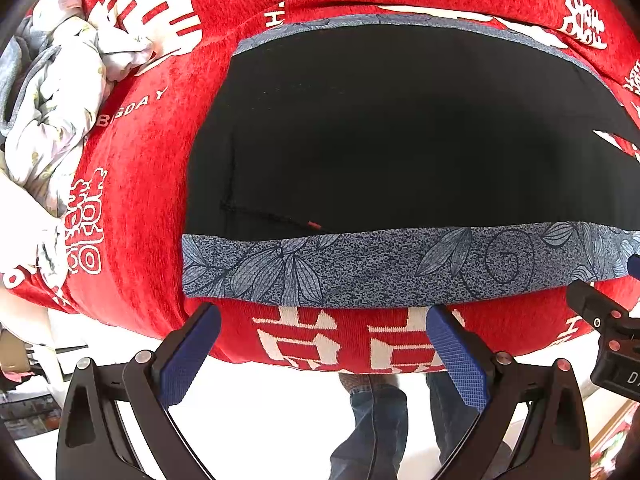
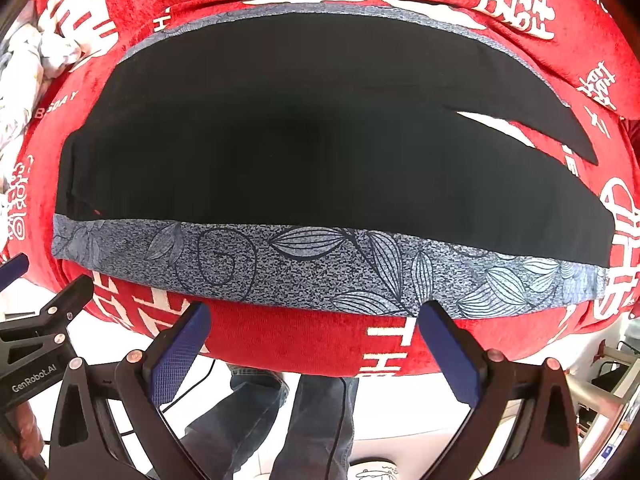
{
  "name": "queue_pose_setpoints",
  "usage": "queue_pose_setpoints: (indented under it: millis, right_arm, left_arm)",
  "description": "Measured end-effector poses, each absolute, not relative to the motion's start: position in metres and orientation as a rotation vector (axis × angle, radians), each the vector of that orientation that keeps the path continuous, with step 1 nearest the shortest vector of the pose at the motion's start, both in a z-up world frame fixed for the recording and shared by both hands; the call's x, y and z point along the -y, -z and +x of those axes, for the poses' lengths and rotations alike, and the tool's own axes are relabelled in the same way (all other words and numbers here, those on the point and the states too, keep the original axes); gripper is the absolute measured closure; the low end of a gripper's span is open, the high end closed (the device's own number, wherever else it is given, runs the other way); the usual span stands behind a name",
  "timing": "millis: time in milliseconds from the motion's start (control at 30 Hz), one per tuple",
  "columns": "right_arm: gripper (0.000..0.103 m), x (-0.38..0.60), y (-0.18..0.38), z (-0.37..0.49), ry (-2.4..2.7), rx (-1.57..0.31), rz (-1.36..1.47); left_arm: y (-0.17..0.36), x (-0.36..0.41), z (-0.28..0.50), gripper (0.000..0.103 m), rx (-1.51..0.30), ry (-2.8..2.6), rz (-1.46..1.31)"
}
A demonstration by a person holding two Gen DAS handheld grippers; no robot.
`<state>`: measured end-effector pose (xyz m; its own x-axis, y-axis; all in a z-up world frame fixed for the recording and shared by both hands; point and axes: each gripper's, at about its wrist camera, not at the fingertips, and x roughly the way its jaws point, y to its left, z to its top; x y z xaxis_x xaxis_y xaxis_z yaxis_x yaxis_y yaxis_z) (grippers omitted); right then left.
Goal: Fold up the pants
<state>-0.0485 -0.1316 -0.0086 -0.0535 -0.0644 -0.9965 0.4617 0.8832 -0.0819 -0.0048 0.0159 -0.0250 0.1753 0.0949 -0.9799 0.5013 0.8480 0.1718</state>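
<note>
Surface: red plush cover [image 1: 144,200] with big white characters and bits of English lettering, draped over the table; pale floor below its near edge.

Pants: black pants [image 1: 400,132] laid flat across the middle of the cover, legs running off to the right, a thin wedge of red showing between the two legs in the right wrist view [image 2: 492,126].

Side stripe: grey-blue leaf-print band [image 1: 360,268] along the near edge of the pants, another along the far edge [image 2: 280,10].

Left gripper: left gripper [image 1: 324,348] spread wide, nothing between the blue pads, sitting just off the table edge below the waist end of the near stripe.

Right gripper: right gripper [image 2: 314,344] same deal, jaws apart and empty, just below the stripe further along the leg; its right fingertip overlaps the stripe's edge, can't tell if it's actually touching.

Other stuff: crumpled pale floral bedding [image 1: 60,92] on the cover's left end, well apart from the pants; person's jeans-clad legs [image 2: 280,420] standing on the floor.
</note>
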Motion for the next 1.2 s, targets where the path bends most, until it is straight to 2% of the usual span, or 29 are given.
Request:
queue_pose_setpoints:
  millis: [1200]
  right_arm:
    - [0.0, 0.1309, 0.0144, -0.0458, 0.43, -1.586, 0.306]
  left_arm:
    - [0.0286, -0.0202, -0.0055, 0.0, -1.385, 0.303, 0.533]
